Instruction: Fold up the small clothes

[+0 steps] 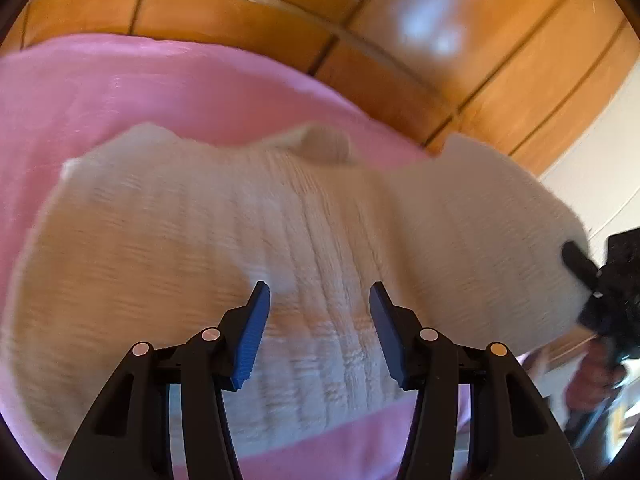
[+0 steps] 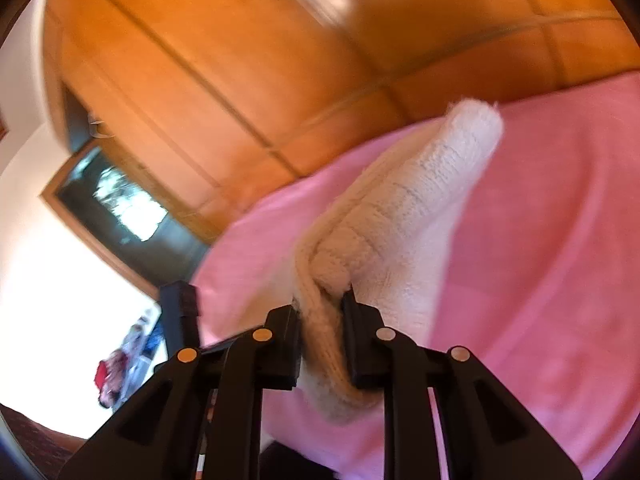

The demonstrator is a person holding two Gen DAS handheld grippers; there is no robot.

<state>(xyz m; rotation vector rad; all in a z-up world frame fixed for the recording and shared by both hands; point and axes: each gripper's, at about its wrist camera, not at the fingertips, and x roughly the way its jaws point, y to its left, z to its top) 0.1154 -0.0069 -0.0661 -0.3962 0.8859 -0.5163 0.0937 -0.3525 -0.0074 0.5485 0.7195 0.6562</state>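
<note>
- One cream knit sweater (image 1: 248,248), ribbed, lying on one pink sheet (image 1: 120,88); blurred in the left wrist view.
- Sweater body spreads flat over the middle of the sheet; one edge on the right side is lifted off the sheet (image 1: 500,208).
- One small rolled bump of knit sticks up at the far edge, near the top middle (image 1: 326,142); can't tell if it's a cuff or the collar.
- Right gripper (image 2: 322,300): clenched on a thick fold of the sweater (image 2: 400,216), knit bunched between the two black fingers and bulging out below them.
- From the right wrist view one tube-like stretch of knit runs up and away from the grip, ending in a rounded tip (image 2: 474,120) over the sheet (image 2: 560,240).
- Left gripper (image 1: 319,300): released, two fingers wide apart, nothing between them; hovers over the sweater body, contact unclear.
- Two blue ribbed pads (image 1: 252,340) on the left fingers, both visible; right gripper's pads hidden by the knit.
- Right gripper also shows in the left wrist view as a dark blurred shape at the lifted sweater edge (image 1: 600,288), with one hand (image 1: 592,376) under it.
- Orange wooden wardrobe (image 1: 400,40) with dark panel lines behind the sheet in both views.
- One dark framed panel (image 2: 120,204) low on the left of the right wrist view, reflecting light; white wall (image 2: 48,288) beside it.
- One small red and blue clutter patch (image 2: 120,368) at lower left, too blurred to name.
</note>
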